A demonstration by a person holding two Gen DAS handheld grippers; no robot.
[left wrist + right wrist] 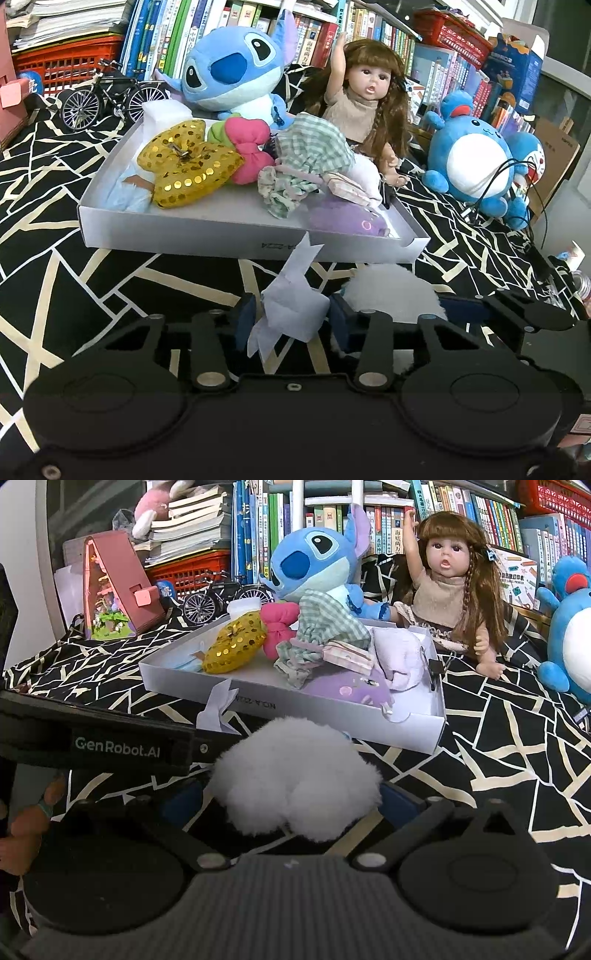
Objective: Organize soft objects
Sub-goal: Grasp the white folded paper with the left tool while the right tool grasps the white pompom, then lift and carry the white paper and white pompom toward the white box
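Left wrist view: we note left tongs (pixel 291 314) clamped on a white paper tag (pixel 291 306); right tongs (pixel 295 801) grip the white fluffy toy (pixel 295 779), tray (pixel 332 716) at twelve o'clock.

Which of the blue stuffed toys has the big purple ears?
The blue plush with the big dark nose, sitting behind the white tray beside the doll. The round blue plush with the white belly, off right, has only small blue ears.

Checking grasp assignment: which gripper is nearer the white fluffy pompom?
Right. The right gripper has the white fluffy pompom between its fingers. The left gripper is beside it, closed on a crumpled paper scrap, with the pompom just to its right.
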